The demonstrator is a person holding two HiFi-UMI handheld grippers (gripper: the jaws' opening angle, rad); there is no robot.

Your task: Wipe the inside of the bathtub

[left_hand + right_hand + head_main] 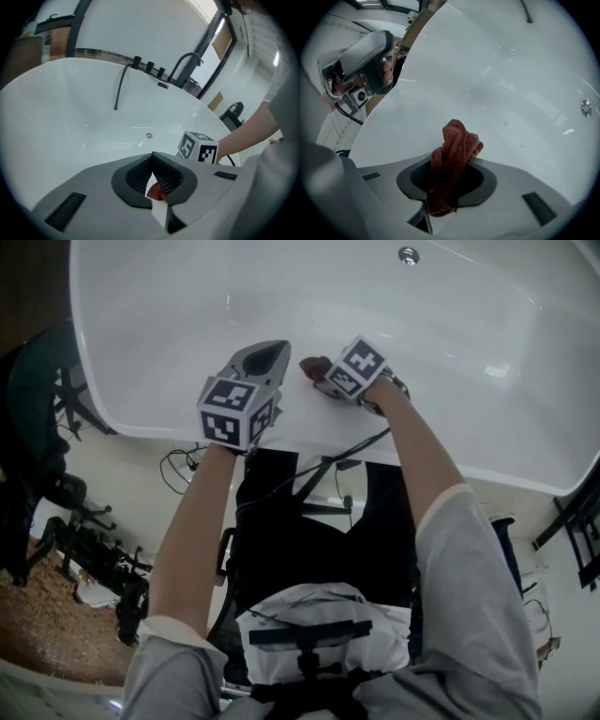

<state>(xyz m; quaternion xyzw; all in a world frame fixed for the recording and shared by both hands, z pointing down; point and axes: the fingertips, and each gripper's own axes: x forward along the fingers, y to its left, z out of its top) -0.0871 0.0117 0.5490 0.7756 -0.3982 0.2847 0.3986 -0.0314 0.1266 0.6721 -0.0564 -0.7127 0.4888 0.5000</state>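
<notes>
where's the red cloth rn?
Head view, centre: red cloth bunched in the right tongs, over the bathtub inner wall by the near rim, just right of the left tongs.

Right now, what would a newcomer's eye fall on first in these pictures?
The big white bathtub fills every view. Next comes the red cloth, bunched between the jaws of the right gripper above the tub's near side. The left gripper beside it has its jaws shut on nothing.
</notes>
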